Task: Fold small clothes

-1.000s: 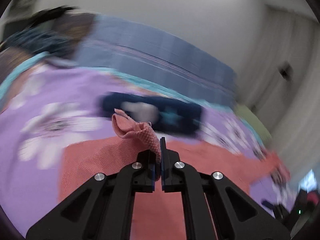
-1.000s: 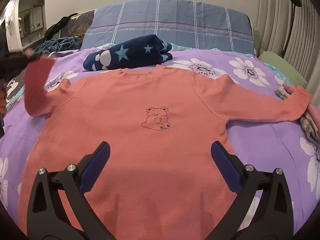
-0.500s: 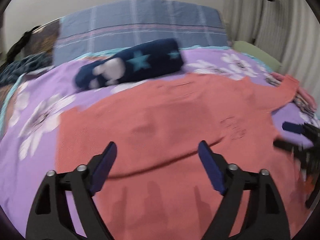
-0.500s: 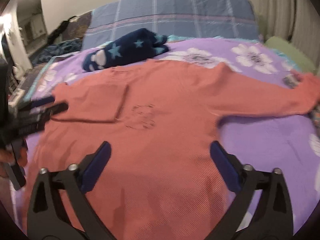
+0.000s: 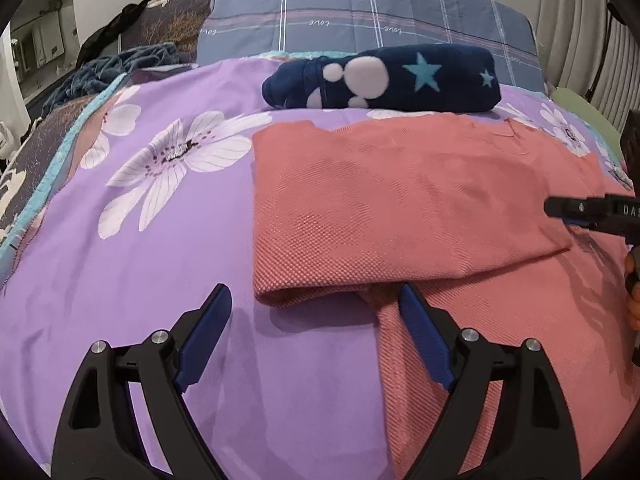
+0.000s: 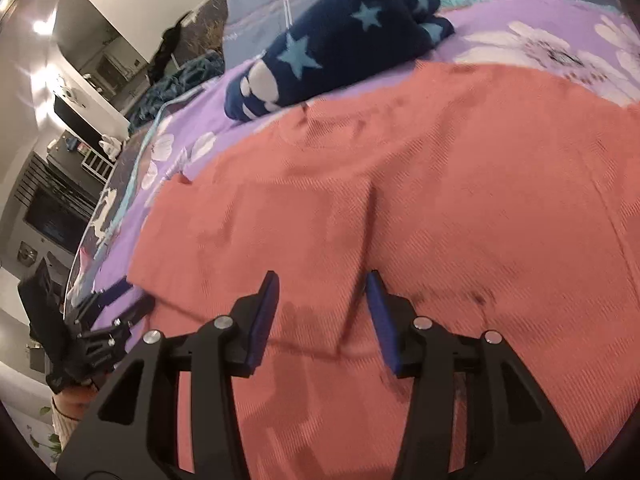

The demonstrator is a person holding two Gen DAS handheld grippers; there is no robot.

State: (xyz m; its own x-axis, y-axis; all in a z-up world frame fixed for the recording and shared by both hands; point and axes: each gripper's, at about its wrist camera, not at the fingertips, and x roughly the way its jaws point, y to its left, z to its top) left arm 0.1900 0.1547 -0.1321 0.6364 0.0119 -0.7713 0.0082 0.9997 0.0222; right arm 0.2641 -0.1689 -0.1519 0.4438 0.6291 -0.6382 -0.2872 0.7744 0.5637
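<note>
Coral top [image 5: 420, 200] — far sleeve cut off

Left wrist view: close over the bed's left side, angled down across the purple sheet [image 5: 160, 240] toward the headboard. Right wrist view: closer, low over the coral shirt [image 6: 460, 200], tilted. Both share the shirt and the navy star blanket [image 5: 384, 80].

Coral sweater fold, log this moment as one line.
coral sweater: left sleeve folded across chest | left tongs: open, empty, by sleeve fold | right tongs: closing over sleeve cuff, no grip yet
</note>
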